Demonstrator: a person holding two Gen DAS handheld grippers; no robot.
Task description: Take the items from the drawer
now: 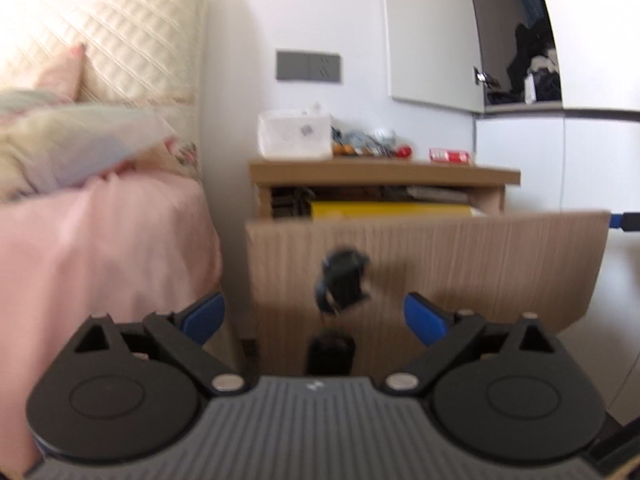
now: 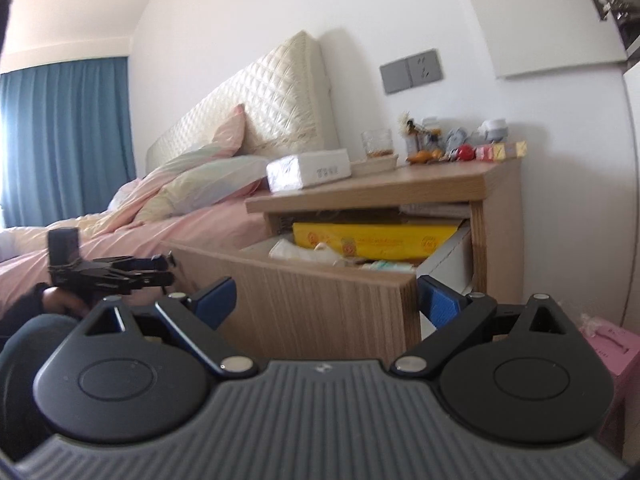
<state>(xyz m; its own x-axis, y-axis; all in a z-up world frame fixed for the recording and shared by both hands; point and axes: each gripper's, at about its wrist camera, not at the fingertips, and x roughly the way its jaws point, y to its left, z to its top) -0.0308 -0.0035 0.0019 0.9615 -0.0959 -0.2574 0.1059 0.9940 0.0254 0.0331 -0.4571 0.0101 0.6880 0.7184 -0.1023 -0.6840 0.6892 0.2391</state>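
drawer (image 2: pixel 320 292): pulled out of nightstand, yellow box (image 2: pixel 372 240) lying crosswise inside, above and beyond both grippers. right gripper (image 2: pixel 324 300) nearer, at front's right corner; left gripper (image 1: pixel 314 320) facing the front. both fingers spread, empty.

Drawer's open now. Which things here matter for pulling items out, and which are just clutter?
For the job:
drawer
yellow box inside it
white packets in front of the box
left gripper, open
right gripper, open

Lying about:
tissue pack
glass
red ball
pillow
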